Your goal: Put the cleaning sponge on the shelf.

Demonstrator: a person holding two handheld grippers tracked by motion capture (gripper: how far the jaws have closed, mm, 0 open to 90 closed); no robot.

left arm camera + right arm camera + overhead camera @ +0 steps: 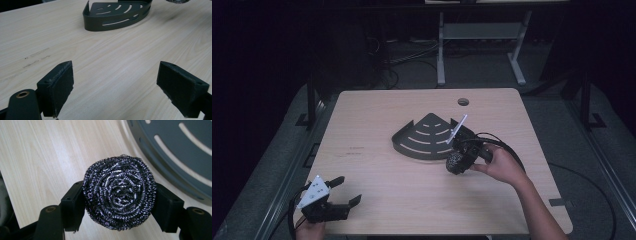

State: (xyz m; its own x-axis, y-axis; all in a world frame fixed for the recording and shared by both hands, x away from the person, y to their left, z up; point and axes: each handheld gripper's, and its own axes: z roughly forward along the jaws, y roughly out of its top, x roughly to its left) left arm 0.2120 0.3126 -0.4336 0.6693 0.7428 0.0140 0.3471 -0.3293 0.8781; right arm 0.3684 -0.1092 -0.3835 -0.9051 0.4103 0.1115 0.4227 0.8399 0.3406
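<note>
- We see the right gripper point(456, 164) pinching a steel scrubber point(455, 162), a round ball of dark metal wire, one jaw on each side of it.
- In the right gripper view the scrubber point(119, 192) sits squarely between the two black pads, its coiled face toward the camera, the right gripper point(119, 202) closed tight on it.
- We place the scrubber right of the middle of the bench point(377, 195), just beside the curved front wall of the corner rack point(424, 137); whether it touches the bench top we cannot tell.
- The rack is a dark, fan-shaped metal tray with slots, lying flat near the bench centre, toward the far edge.
- The left gripper point(346, 192) rests at the near left corner of the bench, jaws spread wide, nothing between them.
- In the left gripper view we see bare wood between the pads point(61, 85), and the rack point(116, 16) well apart, farther up the bench.
</note>
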